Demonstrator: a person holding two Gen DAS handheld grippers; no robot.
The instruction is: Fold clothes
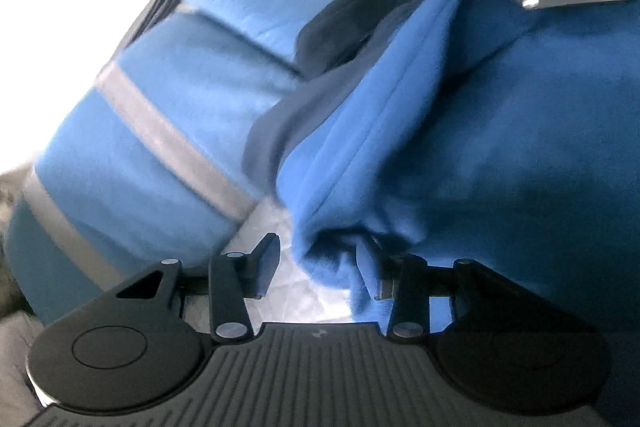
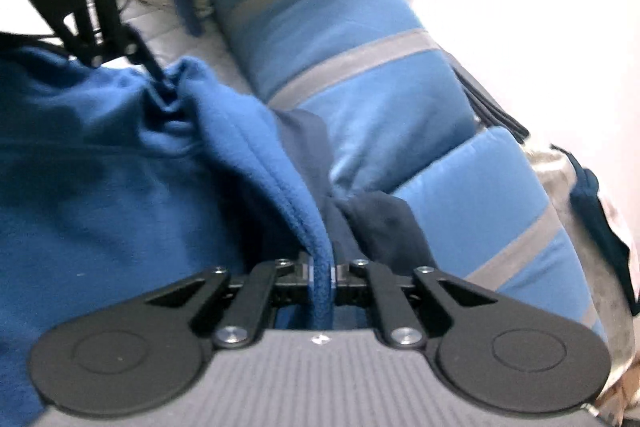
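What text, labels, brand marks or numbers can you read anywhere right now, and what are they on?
No readable text in either view.
Small pale mark on the left hand-held gripper body: too small to read.
Same mark on the right hand-held gripper body: too small to read.
Blue fleece garment and grey-striped blue fabric: no print or tag showing.

- My left claw (image 1: 320,267) has its fingers spread; blue fleece fabric (image 1: 500,155) bunches against its right finger, and only a narrow gap over the pale quilted surface (image 1: 276,227) stays free beside the left one.
- The light-blue garment with grey stripes (image 1: 160,131) blocks the left side.
- My right claw (image 2: 321,273) is filled by the fleece hem; dark navy cloth (image 2: 384,227) crowds just beyond it.
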